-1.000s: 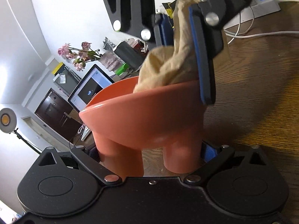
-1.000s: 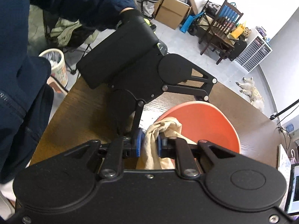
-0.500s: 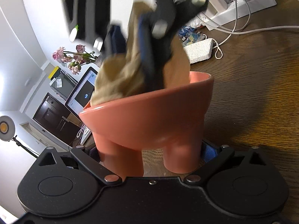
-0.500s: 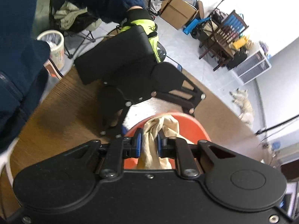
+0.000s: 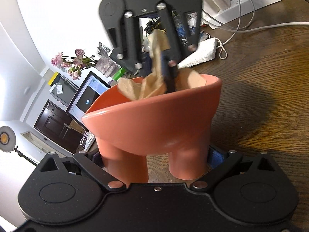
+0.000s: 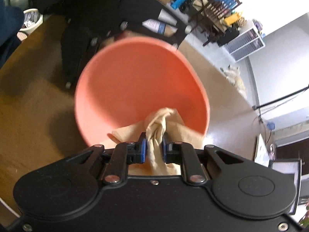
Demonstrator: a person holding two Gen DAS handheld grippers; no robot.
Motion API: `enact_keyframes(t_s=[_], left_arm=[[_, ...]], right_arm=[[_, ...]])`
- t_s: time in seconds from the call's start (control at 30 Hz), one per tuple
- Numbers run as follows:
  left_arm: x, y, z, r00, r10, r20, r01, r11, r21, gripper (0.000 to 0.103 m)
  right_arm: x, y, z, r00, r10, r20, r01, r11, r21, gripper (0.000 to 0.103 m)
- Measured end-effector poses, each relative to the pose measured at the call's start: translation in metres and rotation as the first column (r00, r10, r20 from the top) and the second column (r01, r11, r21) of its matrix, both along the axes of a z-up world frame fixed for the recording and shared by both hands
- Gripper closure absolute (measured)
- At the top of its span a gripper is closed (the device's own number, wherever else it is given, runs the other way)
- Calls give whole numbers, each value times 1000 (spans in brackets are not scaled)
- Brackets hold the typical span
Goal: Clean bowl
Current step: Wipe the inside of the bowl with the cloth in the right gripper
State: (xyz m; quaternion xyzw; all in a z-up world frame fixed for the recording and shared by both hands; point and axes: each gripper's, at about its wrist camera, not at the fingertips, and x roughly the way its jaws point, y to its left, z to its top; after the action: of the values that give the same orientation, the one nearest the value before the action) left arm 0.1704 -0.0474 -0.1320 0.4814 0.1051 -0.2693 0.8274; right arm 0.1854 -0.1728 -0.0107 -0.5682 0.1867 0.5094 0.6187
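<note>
My left gripper (image 5: 154, 159) clamps the bowl's (image 5: 154, 119) legs, steadying it at frame centre while my right gripper (image 6: 154, 149) pinches the cloth (image 6: 164, 123) against its inside.

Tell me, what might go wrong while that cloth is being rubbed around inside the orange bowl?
The bowl is tipped and held only by its legs in the left gripper, so a hard push could twist it loose. The right gripper pinches just one bunch of the beige cloth, which might slip out. Its hard fingers reach inside the rim and could scrape the bowl.
</note>
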Motion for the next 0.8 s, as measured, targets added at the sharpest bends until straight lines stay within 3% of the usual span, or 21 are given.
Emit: enact_keyframes(t_s=[0.33, 0.63, 0.8], left_arm=[[-5, 7, 8, 1000, -12, -13, 13, 1000, 14, 6], [-1, 10, 10, 1000, -15, -22, 16, 1000, 11, 6], [2, 11, 11, 1000, -16, -25, 16, 1000, 1, 6]], right_arm=[[-35, 14, 0, 992, 84, -92, -82, 996, 25, 86], [-39, 39, 18, 986, 135, 93, -147, 979, 139, 86], [-29, 30, 10, 980, 92, 176, -107, 991, 79, 87]])
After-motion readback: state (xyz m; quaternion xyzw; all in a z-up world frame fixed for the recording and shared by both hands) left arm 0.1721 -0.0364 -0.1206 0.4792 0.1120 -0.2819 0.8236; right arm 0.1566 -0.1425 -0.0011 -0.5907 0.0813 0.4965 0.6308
